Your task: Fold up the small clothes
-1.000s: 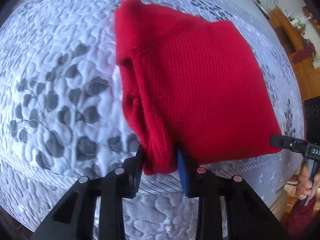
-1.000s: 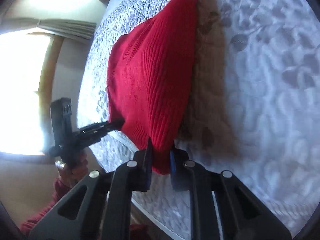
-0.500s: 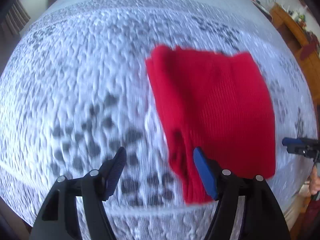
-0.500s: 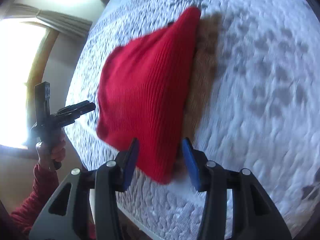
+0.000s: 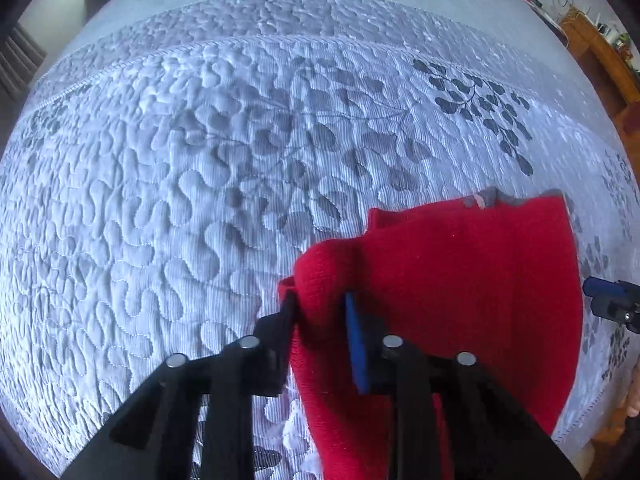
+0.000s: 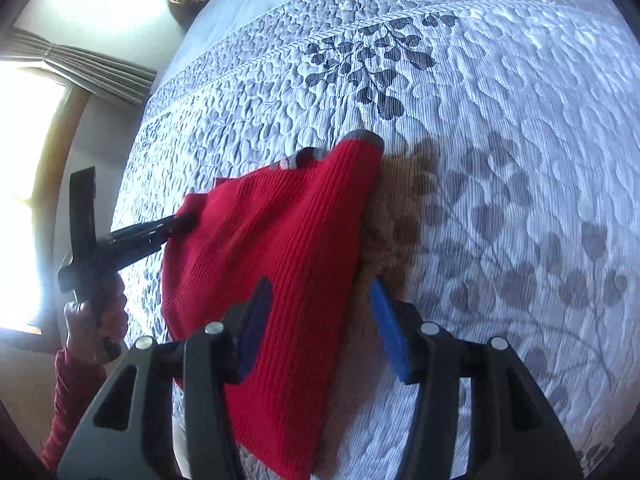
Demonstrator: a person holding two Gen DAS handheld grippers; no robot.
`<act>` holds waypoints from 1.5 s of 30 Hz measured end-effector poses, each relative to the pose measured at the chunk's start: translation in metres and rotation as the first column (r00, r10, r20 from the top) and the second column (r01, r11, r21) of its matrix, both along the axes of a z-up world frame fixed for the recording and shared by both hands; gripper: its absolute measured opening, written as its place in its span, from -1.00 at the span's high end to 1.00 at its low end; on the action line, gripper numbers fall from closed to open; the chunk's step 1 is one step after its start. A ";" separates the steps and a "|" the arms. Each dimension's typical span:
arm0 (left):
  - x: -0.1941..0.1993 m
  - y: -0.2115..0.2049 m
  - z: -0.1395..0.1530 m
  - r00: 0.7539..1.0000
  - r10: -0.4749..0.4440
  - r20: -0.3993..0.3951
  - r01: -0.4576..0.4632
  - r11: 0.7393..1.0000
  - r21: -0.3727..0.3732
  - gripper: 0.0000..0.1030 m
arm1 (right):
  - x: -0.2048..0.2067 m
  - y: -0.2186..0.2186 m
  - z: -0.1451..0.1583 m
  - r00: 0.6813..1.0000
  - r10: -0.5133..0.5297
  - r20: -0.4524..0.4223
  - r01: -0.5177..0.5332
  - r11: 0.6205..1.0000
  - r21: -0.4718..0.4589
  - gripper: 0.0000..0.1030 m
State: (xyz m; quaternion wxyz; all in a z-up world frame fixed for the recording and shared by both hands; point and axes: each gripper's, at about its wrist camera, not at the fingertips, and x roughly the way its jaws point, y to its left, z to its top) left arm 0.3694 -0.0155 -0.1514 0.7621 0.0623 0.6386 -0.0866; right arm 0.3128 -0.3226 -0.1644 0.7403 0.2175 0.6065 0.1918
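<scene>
A red knit garment (image 5: 460,272) lies folded on the quilted bed (image 5: 200,200), with a strip of grey trim at its far edge. My left gripper (image 5: 320,300) points down at the garment's left edge; its jaws are closing and both pads press on a raised fold of the red knit. In the right wrist view the garment (image 6: 288,232) runs between the fingers of my right gripper (image 6: 320,280). That gripper's jaws are opening, and its blue pads stand clear of the cloth. The left gripper (image 6: 176,224) shows there at the garment's far side.
The grey leaf-patterned quilt (image 6: 500,160) stretches far beyond the garment. A hand in a red sleeve (image 6: 96,320) holds the left gripper by the bed's edge. A curtained bright window (image 6: 92,64) is on that side. Wooden furniture (image 5: 600,52) stands past the bed.
Both grippers let go of the garment's near corners and opened. The left one shifted along the left edge and has shut on a fold there. The right jaws now stand wider.
</scene>
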 end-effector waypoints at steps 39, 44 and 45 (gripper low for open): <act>-0.104 0.042 0.018 0.999 0.054 0.003 -0.054 0.995 -0.088 -0.08 | -0.045 0.013 0.001 0.997 0.068 -0.043 -0.070 0.997 -0.044 -0.23; -0.170 0.034 0.012 0.996 0.009 -0.083 -0.020 0.990 -0.139 -0.12 | -0.112 0.037 -0.008 0.989 0.124 -0.084 -0.123 0.992 0.019 -0.24; -0.177 0.032 0.010 0.995 0.004 -0.098 -0.020 0.988 -0.155 -0.12 | -0.122 0.041 -0.011 0.988 0.130 -0.088 -0.128 0.991 0.025 -0.24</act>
